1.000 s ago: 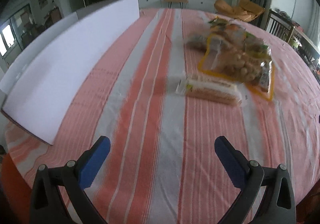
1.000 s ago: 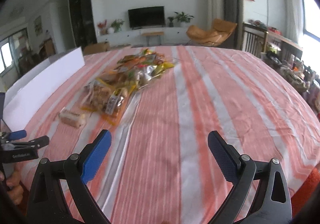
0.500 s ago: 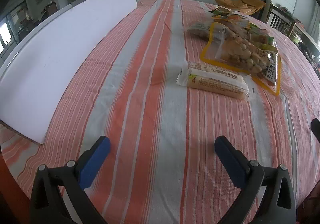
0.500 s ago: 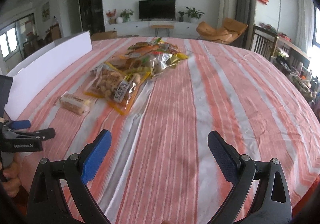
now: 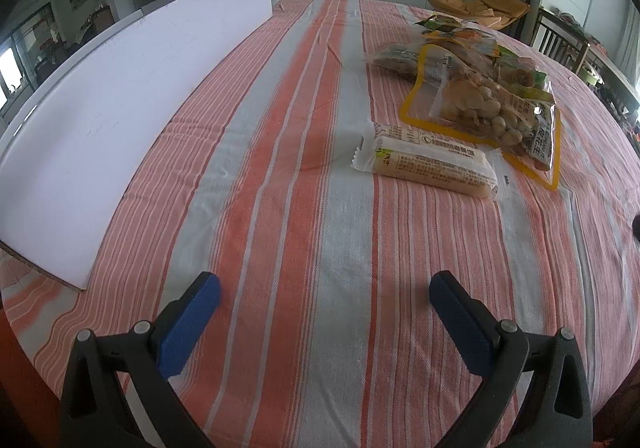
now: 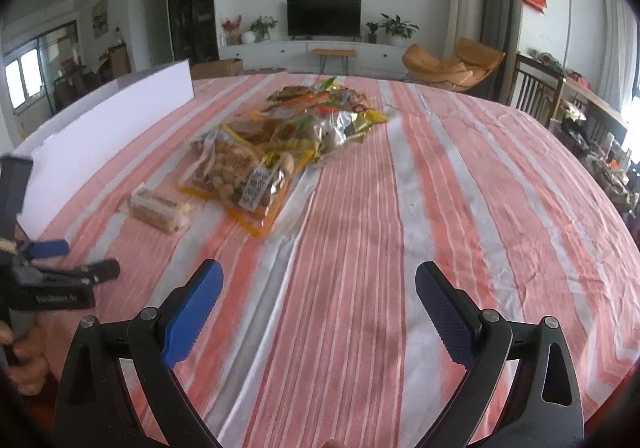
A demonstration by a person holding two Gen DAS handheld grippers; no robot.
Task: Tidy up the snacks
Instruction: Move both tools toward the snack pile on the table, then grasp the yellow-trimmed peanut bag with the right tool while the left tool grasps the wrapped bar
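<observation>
Left wrist view: left gripper (image 5: pixel 324 290) gapes empty above the striped tablecloth (image 5: pixel 280 208), snack bar (image 5: pixel 428 165) ahead, touching the peanut bag (image 5: pixel 492 112). Right wrist view: right gripper (image 6: pixel 319 282) also spread wide, empty, peanut bag (image 6: pixel 240 172) beyond

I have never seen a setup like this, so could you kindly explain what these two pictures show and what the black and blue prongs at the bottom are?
No robot arm is involved: a person holds a two-finger gripper in each hand, and each gripper carries a wide-angle camera looking along its fingers. The prongs are those fingers. One picture comes from the left gripper, the other from the right gripper. Both are open and hold nothing.

In the right view, the left gripper also appears at the left edge, with part of the hand holding it.

On the striped tablecloth lies a pile of snack packets, with a yellow-edged bag at its near end and a long wrapped bar right beside it. A white board lies along the table's left side.
</observation>
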